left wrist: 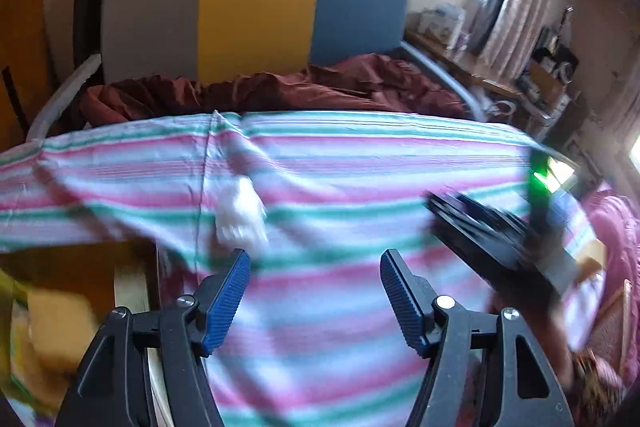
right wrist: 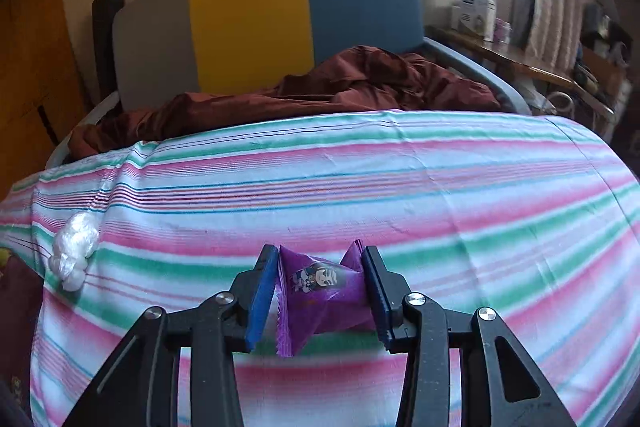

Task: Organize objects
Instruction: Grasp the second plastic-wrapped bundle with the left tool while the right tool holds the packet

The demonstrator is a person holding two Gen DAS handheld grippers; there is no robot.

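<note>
We see the right tongs [right wrist: 320, 283] clamped on a crinkly purple wrapper [right wrist: 320, 291] above the striped cloth [right wrist: 440, 187]; the left tongs [left wrist: 316, 291] stand apart.

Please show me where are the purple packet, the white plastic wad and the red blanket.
purple packet [right wrist: 320, 291]: right wrist view, on its printed front, between the right claw's fingers.
white wad [right wrist: 74, 247]: right wrist view, its middle, on the striped sheet.
red blanket [right wrist: 360, 83]: right wrist view, its crumpled top fold.
</note>
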